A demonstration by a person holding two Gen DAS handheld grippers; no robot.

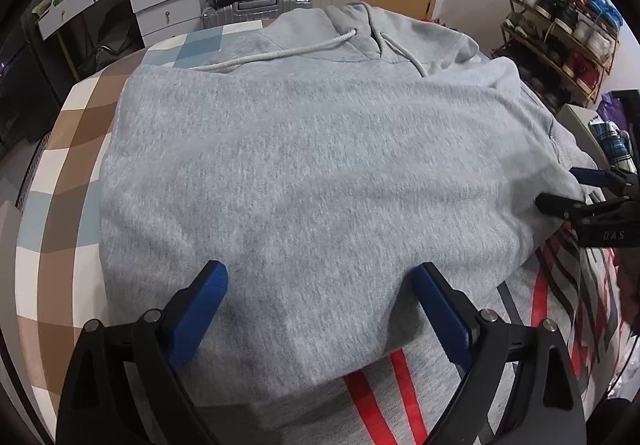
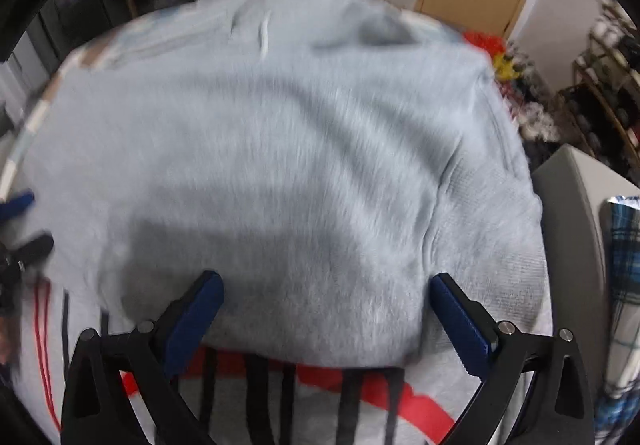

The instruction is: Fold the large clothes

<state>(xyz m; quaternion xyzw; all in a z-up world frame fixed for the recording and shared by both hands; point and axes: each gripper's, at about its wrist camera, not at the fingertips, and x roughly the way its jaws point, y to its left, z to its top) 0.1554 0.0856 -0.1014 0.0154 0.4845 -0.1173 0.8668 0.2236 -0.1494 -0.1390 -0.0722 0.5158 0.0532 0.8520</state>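
Hoodie (image 1: 312, 173) lies folded into a compact block on the checked bedcover (image 1: 68, 149) — sleeves tucked, hood at the far end. Left gripper (image 1: 320, 285) and right gripper (image 2: 326, 293) hover over its near edge, jaws apart, gripping nothing — final tidy likely left

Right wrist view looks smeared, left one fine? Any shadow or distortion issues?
Right wrist: motion blur over the grey hoodie and background; fingers stay sharp; dark shadow on the cloth between them. Left wrist: sharp, drawstring crisp, slight blur at the right gripper. Both: strong fisheye bending, dark corners.
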